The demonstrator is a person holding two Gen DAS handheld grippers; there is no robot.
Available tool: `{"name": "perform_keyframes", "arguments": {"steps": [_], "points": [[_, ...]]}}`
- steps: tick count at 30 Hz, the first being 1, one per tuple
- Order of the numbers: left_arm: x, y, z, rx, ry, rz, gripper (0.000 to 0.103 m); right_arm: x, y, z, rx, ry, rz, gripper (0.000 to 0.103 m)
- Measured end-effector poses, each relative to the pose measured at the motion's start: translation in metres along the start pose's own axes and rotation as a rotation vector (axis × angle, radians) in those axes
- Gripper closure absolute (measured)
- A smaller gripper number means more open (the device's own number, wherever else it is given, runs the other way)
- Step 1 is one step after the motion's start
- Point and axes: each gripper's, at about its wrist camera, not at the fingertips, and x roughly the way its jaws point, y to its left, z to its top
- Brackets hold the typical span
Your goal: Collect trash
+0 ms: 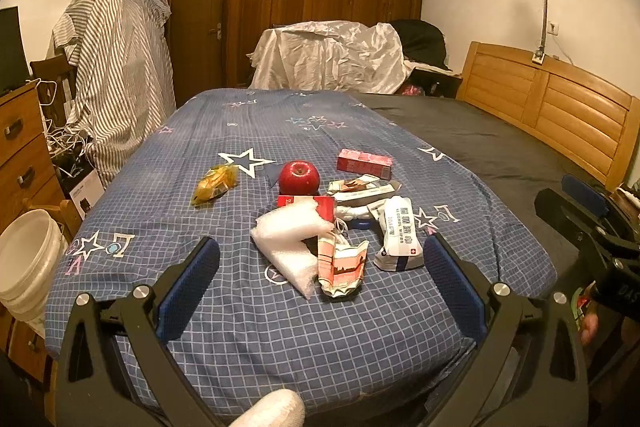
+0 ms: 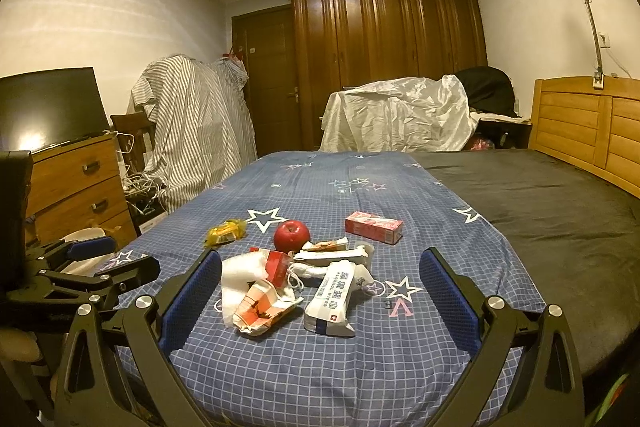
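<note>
- Left tool (image 1: 320, 267) and right tool (image 2: 320, 283) hung wide open, empty, near bed (image 1: 280, 327) edge.
- Crumpled wrappers (image 1: 342, 267) piled mid-bed beside apple (image 1: 299, 177), likely staged for pickup; white bucket (image 1: 28, 259) stood left.

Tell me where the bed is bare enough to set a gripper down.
Bare: blue sheet nearer than the wipes pack; far end beyond the pink box; black cover on the right. Crowded: around the apple.
</note>
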Motion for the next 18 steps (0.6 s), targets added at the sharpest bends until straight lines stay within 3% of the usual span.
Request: {"name": "perform_keyframes", "arguments": {"steps": [12,18], "points": [[0.003,0.003,0.0,-0.004,0.012,-0.004,0.005,0.001,-0.001,0.001,-0.001,0.002,0.001,0.004],[0.025,0.014,-0.007,-0.028,0.064,0.004,0.005,0.004,0.0,-0.001,0.001,0.009,0.007,0.004]]}}
